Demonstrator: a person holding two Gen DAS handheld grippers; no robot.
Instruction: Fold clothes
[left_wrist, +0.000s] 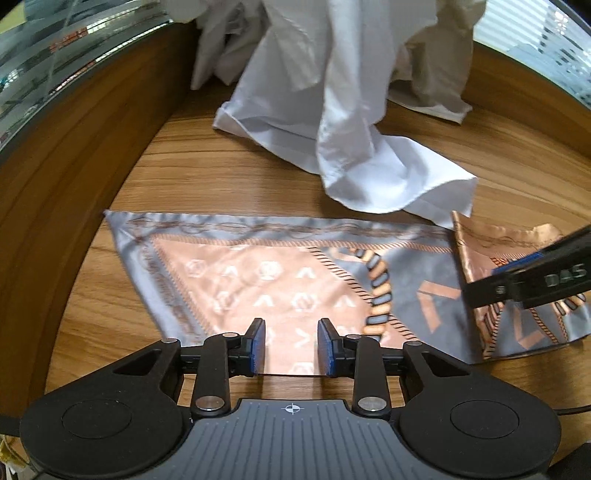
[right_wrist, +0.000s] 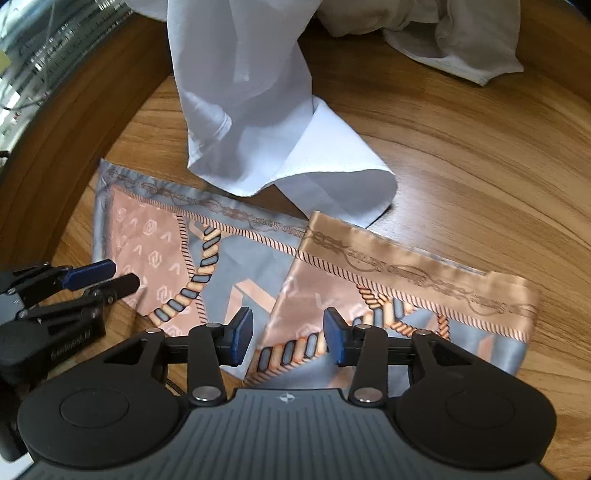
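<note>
A silky scarf (left_wrist: 280, 280) in grey-blue and peach with a rope print lies flat on the wooden table; its right part is folded over, peach side up (right_wrist: 399, 291). My left gripper (left_wrist: 291, 347) is open over the scarf's near edge, holding nothing. My right gripper (right_wrist: 288, 338) is open just above the folded part, holding nothing. The right gripper's fingers (left_wrist: 524, 284) show at the right edge of the left wrist view, over the fold. The left gripper's fingers (right_wrist: 92, 277) show at the left of the right wrist view.
A white garment (left_wrist: 332, 122) lies crumpled behind the scarf, one corner (right_wrist: 332, 177) touching its far edge. A beige garment (right_wrist: 461, 40) lies further back right. The round wooden table's rim (left_wrist: 74, 155) curves along the left. Bare wood (right_wrist: 480, 166) lies to the right.
</note>
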